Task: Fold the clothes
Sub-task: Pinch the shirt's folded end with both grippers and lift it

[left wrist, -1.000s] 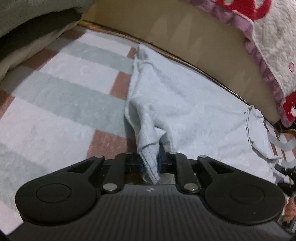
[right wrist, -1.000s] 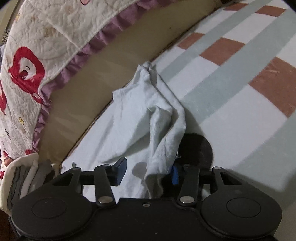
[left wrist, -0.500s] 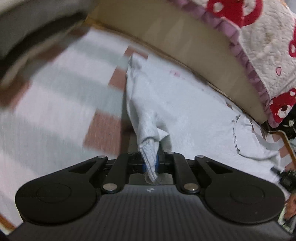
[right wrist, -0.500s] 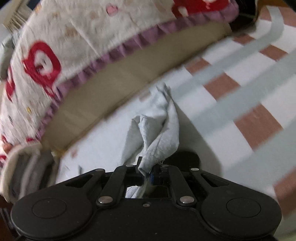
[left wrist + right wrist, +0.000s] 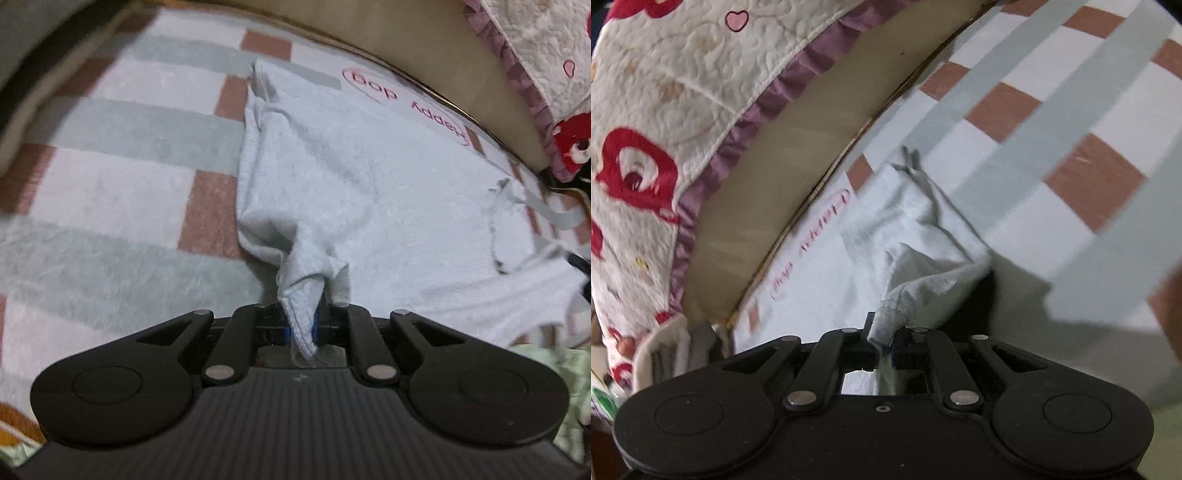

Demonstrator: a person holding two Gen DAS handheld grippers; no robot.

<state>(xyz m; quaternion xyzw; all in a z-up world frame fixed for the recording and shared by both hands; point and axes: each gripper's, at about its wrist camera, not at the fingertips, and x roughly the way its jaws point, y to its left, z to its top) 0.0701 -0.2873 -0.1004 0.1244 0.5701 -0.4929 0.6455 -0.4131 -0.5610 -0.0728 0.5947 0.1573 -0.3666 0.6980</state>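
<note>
Both grippers have hold of the same pale blue garment, which lies spread on a checked blanket of white, grey-green and brick-red squares.

In the left wrist view, the left gripper sits at the bottom centre of the frame with its fingers clenched on a bunched corner of the cloth; the pinched fabric rises into a small peak just above the fingers, and the rest runs away toward the upper right. Pink lettering shows on the cloth near its far edge, upside down from this side. A dark-edged opening in the garment lies at the right of the frame.

In the right wrist view, the right gripper is at the lower centre. Its fingers have just been closing and now clamp a fold of the garment between them, with the cloth tented up and trailing toward the middle of the frame, casting a dark shadow to its right. The checked blanket fills the right half.

A tan panel borders the blanket along the garment's far edge, and a white quilted cover with red figures and a purple frill hangs over it at the upper left.
</note>
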